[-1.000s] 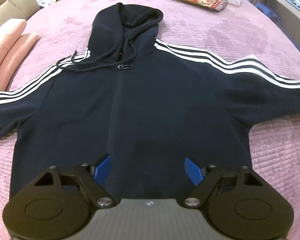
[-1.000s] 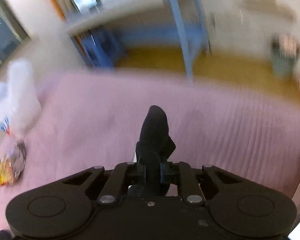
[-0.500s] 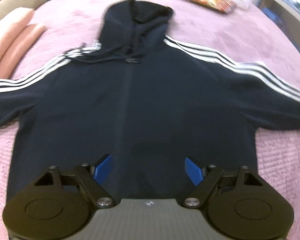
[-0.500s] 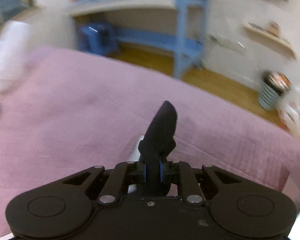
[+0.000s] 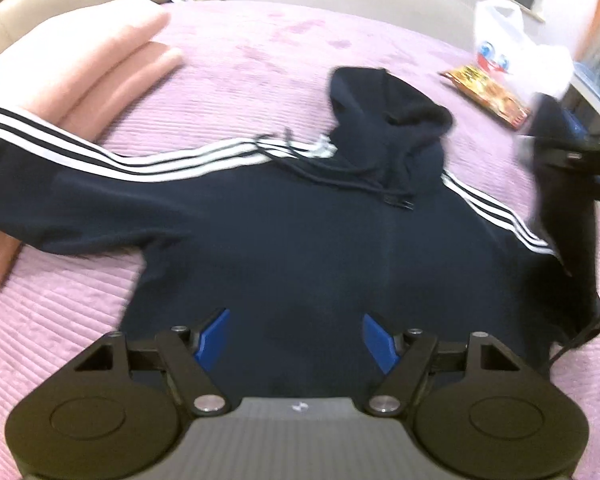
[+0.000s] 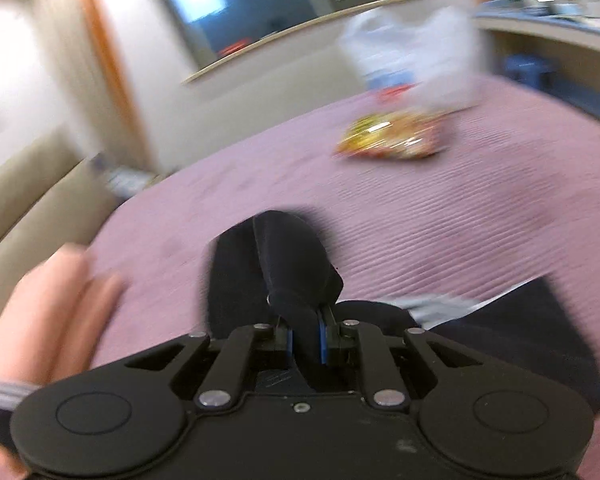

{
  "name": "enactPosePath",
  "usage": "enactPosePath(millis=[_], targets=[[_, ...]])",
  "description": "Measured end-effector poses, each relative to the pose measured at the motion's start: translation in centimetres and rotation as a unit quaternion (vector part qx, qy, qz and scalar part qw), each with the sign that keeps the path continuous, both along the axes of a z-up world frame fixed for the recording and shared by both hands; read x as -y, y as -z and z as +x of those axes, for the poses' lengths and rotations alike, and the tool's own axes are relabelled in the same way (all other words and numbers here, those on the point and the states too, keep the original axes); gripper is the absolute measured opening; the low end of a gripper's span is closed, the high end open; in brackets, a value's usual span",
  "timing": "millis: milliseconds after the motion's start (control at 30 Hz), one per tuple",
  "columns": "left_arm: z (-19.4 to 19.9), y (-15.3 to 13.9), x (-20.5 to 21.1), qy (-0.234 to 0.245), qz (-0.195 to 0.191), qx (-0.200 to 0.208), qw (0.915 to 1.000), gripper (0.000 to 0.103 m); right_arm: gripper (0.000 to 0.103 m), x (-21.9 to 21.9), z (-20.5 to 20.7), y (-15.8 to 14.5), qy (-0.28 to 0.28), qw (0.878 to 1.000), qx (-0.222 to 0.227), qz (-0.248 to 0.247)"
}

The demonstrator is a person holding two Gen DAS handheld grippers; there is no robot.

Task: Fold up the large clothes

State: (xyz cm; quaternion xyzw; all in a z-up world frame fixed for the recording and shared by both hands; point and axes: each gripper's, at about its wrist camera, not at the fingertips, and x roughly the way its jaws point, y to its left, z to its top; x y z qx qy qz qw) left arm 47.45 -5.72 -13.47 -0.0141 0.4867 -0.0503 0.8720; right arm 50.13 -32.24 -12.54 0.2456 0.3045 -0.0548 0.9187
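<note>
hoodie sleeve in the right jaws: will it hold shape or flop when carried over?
Likely floppy: the sleeve drapes limp from the right gripper. Probably light, since a narrow pinch lifts it. The hoodie body may drag along the bedspread.

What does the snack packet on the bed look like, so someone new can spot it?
On the pink quilted bedspread, look past the hood of the dark striped hoodie toward the far corner. The snack packet lies flat beside a white plastic bag; its busy yellow and red print is the only glossy, multicoloured thing there.
</note>
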Motion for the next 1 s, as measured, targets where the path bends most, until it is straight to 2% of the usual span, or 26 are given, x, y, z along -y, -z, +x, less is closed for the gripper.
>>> enactPosePath(millis=[67,100,200,233,267,333,467,567,667,767,867,933,1000], targets=[[0.6,0.8,-1.7,-0.002,0.016,0.009,0.9998,0.075,0.025,-4.4,1.9,1.7,-0.049,0.998,-0.03,0.003],[1.0,1.5,-2.5,0.002,0.027,0.012,0.9996,0.076,0.028,-6.2,2.5,3.3,-0.077,0.995,-0.061,0.002],[2.5,3.5,-3.6,0.016,0.044,0.0,0.9989,0.076,0.03,-9.5,2.0,6.6,-0.119,0.983,-0.141,-0.014],[2.9,4.0,-4.0,0.022,0.036,-0.005,0.9991,0.076,0.038,-9.1,1.2,7.2,-0.115,0.981,-0.156,-0.021],[3.3,4.5,-4.3,0.029,0.024,-0.01,0.9993,0.076,0.053,-8.3,-0.1,7.5,-0.106,0.98,-0.165,-0.027],[4.2,5.3,-4.1,0.045,-0.009,-0.016,0.9988,0.076,0.065,-6.6,-2.7,7.7,-0.073,0.978,-0.19,-0.041],[7.0,6.8,-1.9,0.092,-0.099,-0.025,0.9905,0.078,0.065,-4.1,-6.4,7.4,-0.036,0.973,-0.217,-0.064],[8.7,7.6,-0.4,0.107,-0.139,-0.037,0.9838,0.076,0.065,-4.4,-6.9,7.0,-0.042,0.979,-0.187,-0.066],[9.0,7.2,-0.3,0.104,-0.142,-0.019,0.9843,0.076,0.063,-4.4,-6.2,6.6,-0.053,0.985,-0.155,-0.046],[8.9,6.9,-1.8,0.09,-0.138,-0.016,0.9862,0.076,0.066,-4.4,-3.6,7.5,-0.026,0.987,-0.151,-0.045],[9.1,6.5,-3.9,0.061,-0.127,-0.011,0.9899,0.075,0.065,-5.2,0.3,9.7,-0.025,0.986,-0.162,0.021],[9.1,5.8,-5.5,0.039,-0.121,0.002,0.9918,0.075,0.065,-6.8,1.5,9.6,-0.07,0.987,-0.132,0.066],[9.0,5.0,-7.2,0.019,-0.113,0.016,0.9933,0.076,0.06,-9.9,1.7,8.1,-0.155,0.981,-0.092,0.076]])
